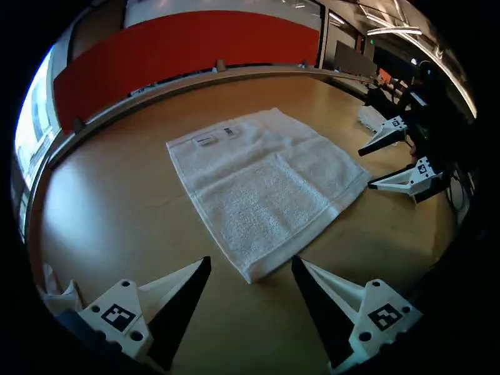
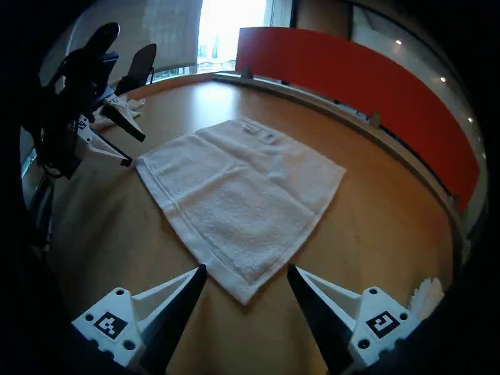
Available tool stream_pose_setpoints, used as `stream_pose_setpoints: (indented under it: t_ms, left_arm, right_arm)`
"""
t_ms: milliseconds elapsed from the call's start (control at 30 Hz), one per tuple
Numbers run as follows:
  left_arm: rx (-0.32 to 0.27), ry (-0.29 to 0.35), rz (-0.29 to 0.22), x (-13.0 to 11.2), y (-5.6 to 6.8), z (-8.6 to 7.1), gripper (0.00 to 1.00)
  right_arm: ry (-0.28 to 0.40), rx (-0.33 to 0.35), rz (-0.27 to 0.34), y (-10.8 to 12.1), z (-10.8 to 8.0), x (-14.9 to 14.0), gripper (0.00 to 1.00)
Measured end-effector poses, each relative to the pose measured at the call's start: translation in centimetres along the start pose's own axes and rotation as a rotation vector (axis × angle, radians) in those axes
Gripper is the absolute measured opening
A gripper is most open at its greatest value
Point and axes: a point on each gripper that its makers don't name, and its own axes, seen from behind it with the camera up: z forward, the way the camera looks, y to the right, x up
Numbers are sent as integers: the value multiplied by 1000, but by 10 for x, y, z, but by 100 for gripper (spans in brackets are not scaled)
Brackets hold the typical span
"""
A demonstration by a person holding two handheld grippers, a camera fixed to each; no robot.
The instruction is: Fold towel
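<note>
A white towel (image 1: 265, 184) lies flat on the wooden table (image 1: 119, 200), with small labels near its far corner. In the left gripper view my left gripper (image 1: 250, 259) is open, its fingers straddling the towel's near corner just above the table. My right gripper (image 1: 365, 169) is open at the towel's right corner, held by a person in dark clothing. In the right gripper view the towel (image 2: 240, 187) spreads ahead, and my right gripper (image 2: 245, 269) stands open at its near corner. The left gripper (image 2: 135, 150) is open at the towel's left corner.
A red partition (image 1: 187, 50) runs along the table's far edge. Another white cloth (image 1: 373, 117) lies beyond the right gripper, and a crumpled white cloth (image 1: 57, 295) sits near the left finger. Bare wood surrounds the towel.
</note>
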Motion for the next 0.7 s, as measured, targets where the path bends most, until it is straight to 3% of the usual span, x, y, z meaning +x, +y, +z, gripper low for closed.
stream_pose_setpoints:
  t_ms: [700]
  left_arm:
    - [-16,-59,23,-11,4,23,95]
  right_arm:
    - [-37,66,53,-5,5,-9,86]
